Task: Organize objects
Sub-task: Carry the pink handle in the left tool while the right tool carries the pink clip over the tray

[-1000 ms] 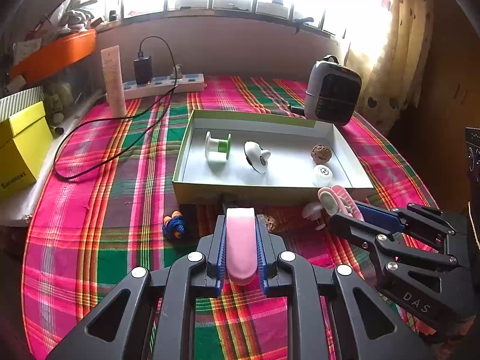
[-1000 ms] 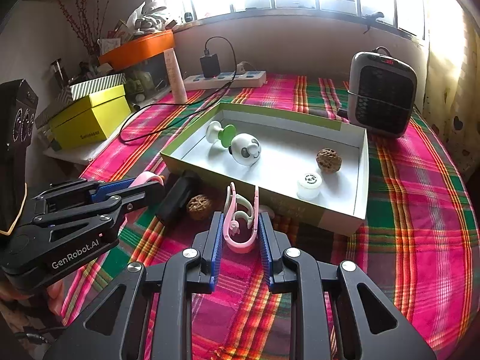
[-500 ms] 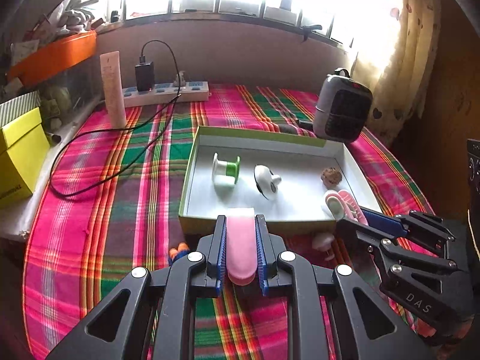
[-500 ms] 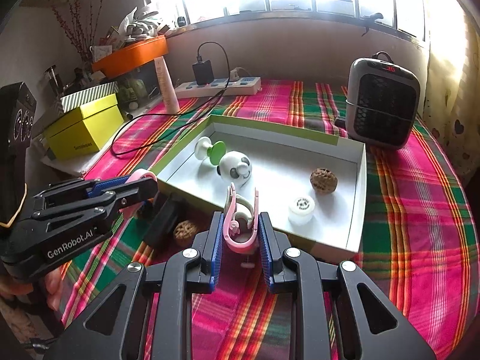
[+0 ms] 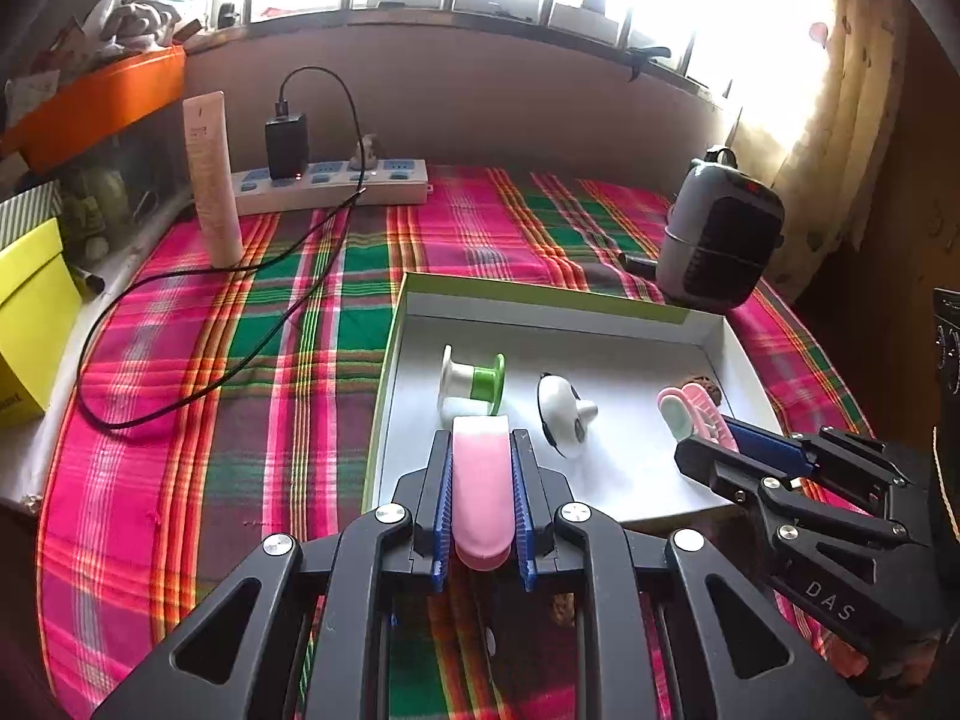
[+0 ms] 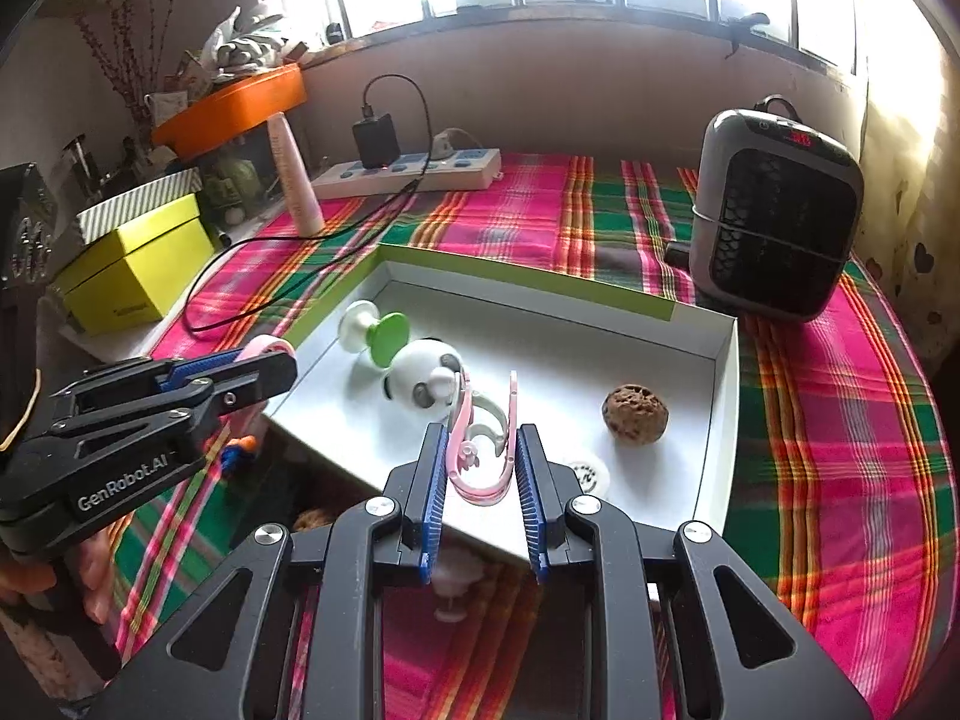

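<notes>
Left gripper clamped on pink clip, right gripper clamped on pink hair clip, both over white tray: early release risks landing outside its rim.

Flat pink plastic clip clamped upright above the near-left edge of a shallow white cardboard tray with green rim | pink-and-white curved hair clip held over its near edge | inside: white-and-green spool, white panda figure, brown walnut, white round cap
</notes>
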The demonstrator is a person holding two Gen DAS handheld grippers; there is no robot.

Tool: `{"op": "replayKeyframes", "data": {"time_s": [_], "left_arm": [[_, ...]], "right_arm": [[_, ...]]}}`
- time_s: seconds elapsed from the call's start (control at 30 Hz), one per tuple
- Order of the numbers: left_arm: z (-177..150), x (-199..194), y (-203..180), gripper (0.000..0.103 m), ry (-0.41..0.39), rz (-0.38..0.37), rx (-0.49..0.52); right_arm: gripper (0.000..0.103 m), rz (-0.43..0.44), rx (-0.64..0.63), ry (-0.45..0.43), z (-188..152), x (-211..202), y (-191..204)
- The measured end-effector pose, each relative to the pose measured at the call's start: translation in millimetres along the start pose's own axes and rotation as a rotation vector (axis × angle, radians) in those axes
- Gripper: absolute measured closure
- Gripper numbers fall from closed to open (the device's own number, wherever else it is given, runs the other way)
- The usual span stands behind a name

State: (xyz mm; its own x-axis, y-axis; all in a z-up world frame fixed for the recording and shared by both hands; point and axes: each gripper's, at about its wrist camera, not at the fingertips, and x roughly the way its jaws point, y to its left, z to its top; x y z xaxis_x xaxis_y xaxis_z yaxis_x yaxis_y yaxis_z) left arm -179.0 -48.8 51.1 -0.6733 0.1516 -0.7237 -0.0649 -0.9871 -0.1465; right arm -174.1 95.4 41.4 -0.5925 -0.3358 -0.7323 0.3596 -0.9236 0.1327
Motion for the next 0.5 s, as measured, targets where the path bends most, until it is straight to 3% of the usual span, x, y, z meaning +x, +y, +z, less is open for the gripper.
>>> {"op": "replayKeyframes", "data": {"time_s": [0.5], "left_arm": [[10.6, 35.6, -3.3, 0.087, 0.056, 0.019, 0.019]], "right_arm": [[0.08, -0.014, -0.014, 0.061, 20.9, 35.3, -5.3]]}}
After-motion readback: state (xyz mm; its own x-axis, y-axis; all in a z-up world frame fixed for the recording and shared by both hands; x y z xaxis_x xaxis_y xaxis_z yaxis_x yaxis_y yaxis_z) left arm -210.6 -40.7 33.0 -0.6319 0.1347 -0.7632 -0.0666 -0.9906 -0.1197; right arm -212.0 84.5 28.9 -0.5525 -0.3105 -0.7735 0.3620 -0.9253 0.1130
